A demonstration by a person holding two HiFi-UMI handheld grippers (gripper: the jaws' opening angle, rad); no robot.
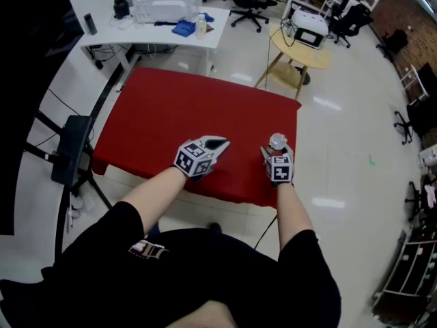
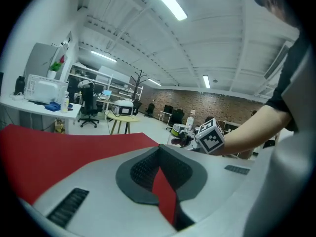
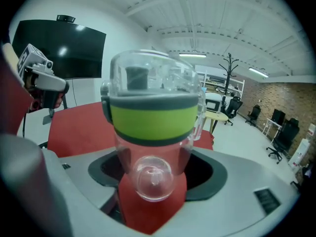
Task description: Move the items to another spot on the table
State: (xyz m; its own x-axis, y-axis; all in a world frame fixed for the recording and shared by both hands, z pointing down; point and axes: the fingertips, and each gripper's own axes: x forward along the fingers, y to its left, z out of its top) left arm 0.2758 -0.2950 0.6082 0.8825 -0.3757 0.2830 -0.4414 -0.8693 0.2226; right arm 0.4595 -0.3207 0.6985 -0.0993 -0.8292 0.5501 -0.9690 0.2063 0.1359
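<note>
Roughly midway, judging by the scene: clear bottle with a yellow-green band (image 3: 153,117) clamped in right gripper (image 1: 276,153) near red table's (image 1: 184,108) edge, left gripper (image 1: 215,145) closed on nothing, set-down not yet done.

Looked down on a rectangular table (image 1: 171,108) draped to every edge in a plain red cloth (image 1: 205,91), standing on a pale glossy floor (image 1: 341,135). Saw the cloth lying flat and smooth ahead of the left gripper (image 1: 217,143) and off to the left of the right gripper (image 1: 276,150), its near edge just behind both, its near right corner close beside the right one, its hem hanging a little down that near side
</note>
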